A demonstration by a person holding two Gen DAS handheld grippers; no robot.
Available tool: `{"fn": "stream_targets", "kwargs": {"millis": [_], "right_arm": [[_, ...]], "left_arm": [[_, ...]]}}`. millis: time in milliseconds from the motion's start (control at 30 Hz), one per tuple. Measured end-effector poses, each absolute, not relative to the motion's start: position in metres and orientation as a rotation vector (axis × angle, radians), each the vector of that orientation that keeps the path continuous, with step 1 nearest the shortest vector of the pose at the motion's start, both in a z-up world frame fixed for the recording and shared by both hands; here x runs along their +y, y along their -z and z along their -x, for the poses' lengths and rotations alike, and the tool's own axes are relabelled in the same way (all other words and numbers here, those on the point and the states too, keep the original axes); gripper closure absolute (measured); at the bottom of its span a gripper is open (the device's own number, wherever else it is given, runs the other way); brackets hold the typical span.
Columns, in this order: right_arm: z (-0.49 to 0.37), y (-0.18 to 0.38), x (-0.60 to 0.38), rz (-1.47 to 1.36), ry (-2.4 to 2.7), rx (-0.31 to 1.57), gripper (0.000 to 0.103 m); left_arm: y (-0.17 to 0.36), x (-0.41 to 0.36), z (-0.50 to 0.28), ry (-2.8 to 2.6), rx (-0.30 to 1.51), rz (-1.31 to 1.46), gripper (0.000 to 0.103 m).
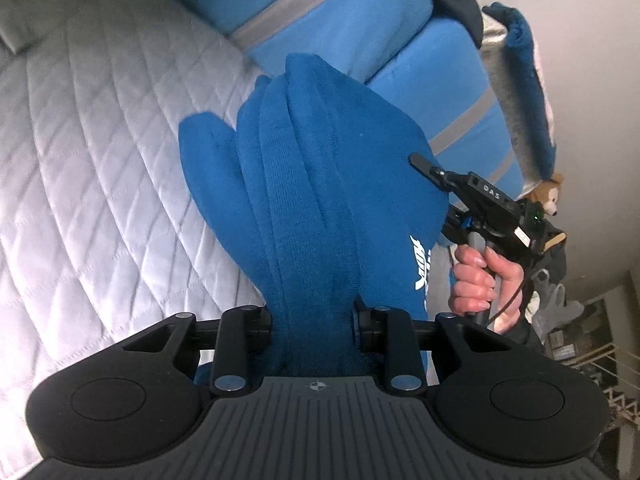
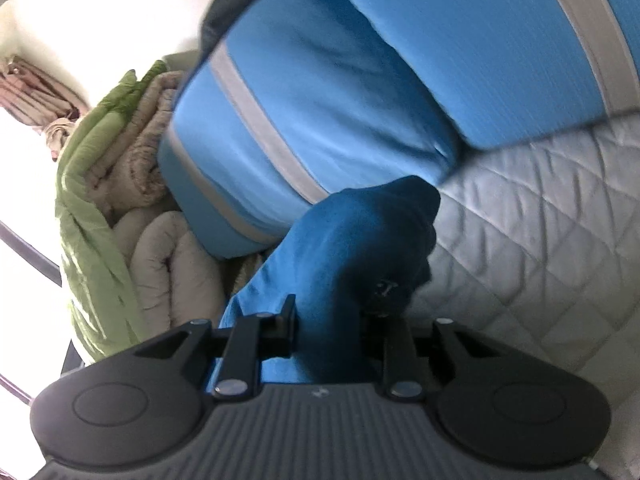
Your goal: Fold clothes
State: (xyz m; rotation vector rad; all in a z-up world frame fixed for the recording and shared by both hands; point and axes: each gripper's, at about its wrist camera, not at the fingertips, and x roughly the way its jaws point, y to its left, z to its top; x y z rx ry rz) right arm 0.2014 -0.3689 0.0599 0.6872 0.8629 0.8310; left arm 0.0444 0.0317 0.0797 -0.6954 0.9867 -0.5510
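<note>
A deep blue garment [image 1: 312, 184] with white print near its right edge hangs bunched in long folds above a quilted bed. My left gripper [image 1: 312, 322] is shut on its gathered cloth. In the left wrist view my right gripper [image 1: 430, 166] reaches in from the right, held by a hand [image 1: 480, 280], its tips pressed into the same garment. In the right wrist view my right gripper [image 2: 328, 324] is shut on the blue garment [image 2: 352, 240], which bulges ahead of the jaws and hides the fingertips.
A white quilted bedspread [image 1: 88, 160] covers the bed. Light blue pillows with grey stripes [image 1: 340, 20] are stacked behind the garment. Rolled beige blankets [image 2: 168, 256] and a green quilt [image 2: 92, 200] lie at the left. A plush toy [image 1: 552, 196] sits at the right.
</note>
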Motion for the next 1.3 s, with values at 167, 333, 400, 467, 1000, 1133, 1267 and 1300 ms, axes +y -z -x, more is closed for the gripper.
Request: {"fn": "stream_targets", "kwargs": {"millis": [167, 333, 400, 467, 1000, 1133, 1267, 1300], "right_arm": [[-0.204, -0.090, -0.343, -0.709, -0.867, 0.824, 0.079], [-0.214, -0.122, -0.307, -0.736, -0.920, 0.785, 0.079], [-0.220, -0.133, -0.288, -0.763, -0.939, 0.781, 0.077], [-0.230, -0.141, -0.261, -0.781, -0.910, 0.758, 0.050], [-0.195, -0.075, -0.215, -0.180, -0.639, 0.796, 0.000], [-0.172, -0.073, -0.224, -0.073, -0.623, 0.749, 0.000], [-0.152, -0.077, -0.229, 0.006, -0.591, 0.706, 0.000], [-0.147, -0.080, -0.230, 0.015, -0.585, 0.700, 0.000]], "left_arm": [[-0.103, 0.051, -0.042, 0.518, 0.933, 0.685, 0.074], [-0.148, 0.094, -0.040, 0.444, 0.829, 0.669, 0.074], [-0.165, 0.107, -0.042, 0.402, 0.787, 0.596, 0.072], [-0.172, 0.116, -0.051, 0.290, 0.742, 0.432, 0.054], [-0.097, 0.139, -0.049, -0.011, 0.786, 0.307, 0.023], [-0.099, 0.136, -0.037, 0.005, 0.826, 0.293, 0.023], [-0.109, 0.140, -0.018, -0.003, 0.792, 0.263, 0.023], [-0.112, 0.141, -0.014, -0.010, 0.789, 0.261, 0.023]]}}
